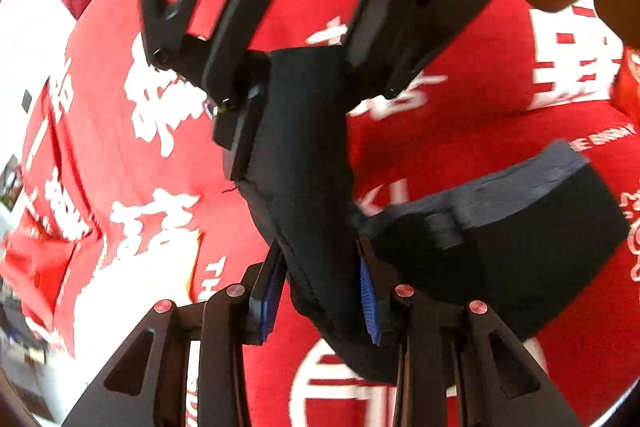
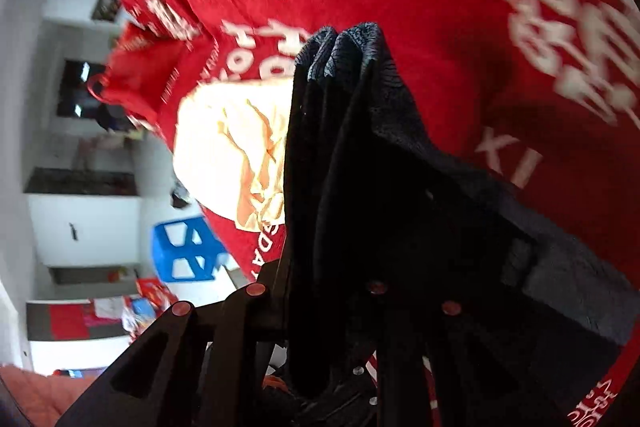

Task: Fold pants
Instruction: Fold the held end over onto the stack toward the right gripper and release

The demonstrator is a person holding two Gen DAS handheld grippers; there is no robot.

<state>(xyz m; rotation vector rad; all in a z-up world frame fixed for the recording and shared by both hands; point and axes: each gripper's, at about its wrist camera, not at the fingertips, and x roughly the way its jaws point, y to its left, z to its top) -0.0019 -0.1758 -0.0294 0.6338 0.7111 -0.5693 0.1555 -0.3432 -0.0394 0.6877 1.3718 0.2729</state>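
Over the red cloth-covered surface (image 1: 460, 147) printed with white characters, your left gripper (image 1: 320, 291) and right gripper (image 2: 332, 307) each have jaws clamped on the bunched black fabric pants (image 1: 304, 163), held aloft; uneven pulling could slip a thick fold free.

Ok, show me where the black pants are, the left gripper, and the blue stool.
black pants (image 1: 304, 155): left wrist view, on the bunched fabric held between both grippers.
left gripper (image 1: 324, 281): left wrist view, midway between its blue-padded fingertips, on the clamped cloth.
blue stool (image 2: 188, 251): right wrist view, on its slotted side.
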